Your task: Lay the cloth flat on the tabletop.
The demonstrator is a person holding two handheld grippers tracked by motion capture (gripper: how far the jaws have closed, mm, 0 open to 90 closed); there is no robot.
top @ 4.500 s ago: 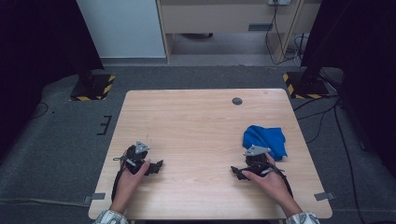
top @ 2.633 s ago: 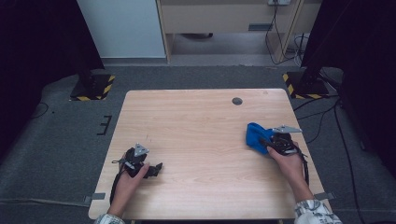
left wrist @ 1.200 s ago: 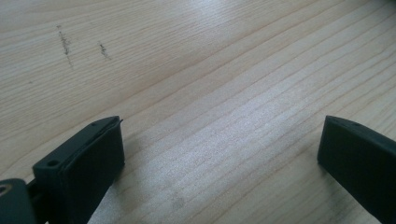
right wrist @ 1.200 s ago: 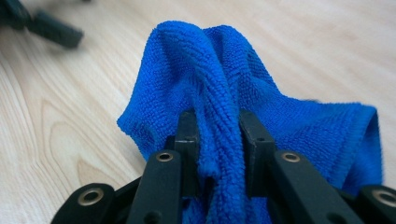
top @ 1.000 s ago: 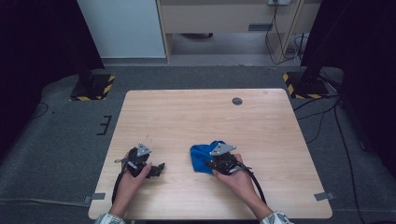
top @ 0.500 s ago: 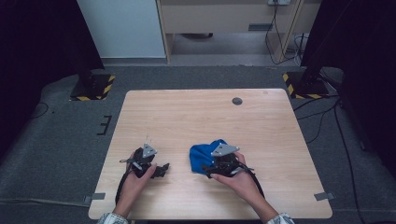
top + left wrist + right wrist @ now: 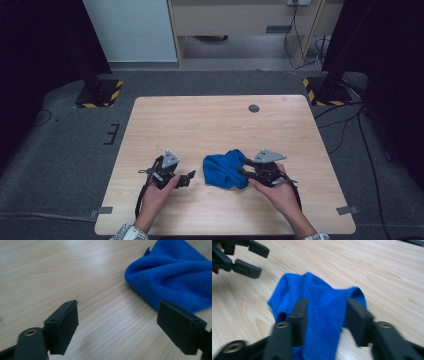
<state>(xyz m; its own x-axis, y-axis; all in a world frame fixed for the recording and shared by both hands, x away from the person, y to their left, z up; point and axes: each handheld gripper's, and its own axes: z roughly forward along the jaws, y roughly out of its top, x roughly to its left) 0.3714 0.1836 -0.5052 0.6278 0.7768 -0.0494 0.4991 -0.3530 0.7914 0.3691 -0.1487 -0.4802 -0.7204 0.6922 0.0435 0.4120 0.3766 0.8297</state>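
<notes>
A crumpled blue cloth (image 7: 222, 169) lies on the wooden table (image 7: 210, 125) near its front middle. My right gripper (image 7: 243, 169) sits at the cloth's right side. In the right gripper view its jaws have just been closing, and my right gripper (image 7: 325, 312) pinches a raised fold of the blue cloth (image 7: 319, 290). My left gripper (image 7: 189, 179) hovers just left of the cloth. In the left gripper view my left gripper (image 7: 117, 325) has been closing a little but stands open with bare wood between its jaws, the blue cloth (image 7: 175, 275) ahead to the right.
A small dark round disc (image 7: 254, 108) sits in the table near its far edge. Yellow-and-black striped feet (image 7: 100, 95) stand on the grey floor past both far corners. Loose cables (image 7: 345, 125) trail on the floor at the right.
The right gripper dragged the cloth from the table's right side to the front middle, then shifted right along it. The left hand has moved right, toward the cloth, and risen slightly.
</notes>
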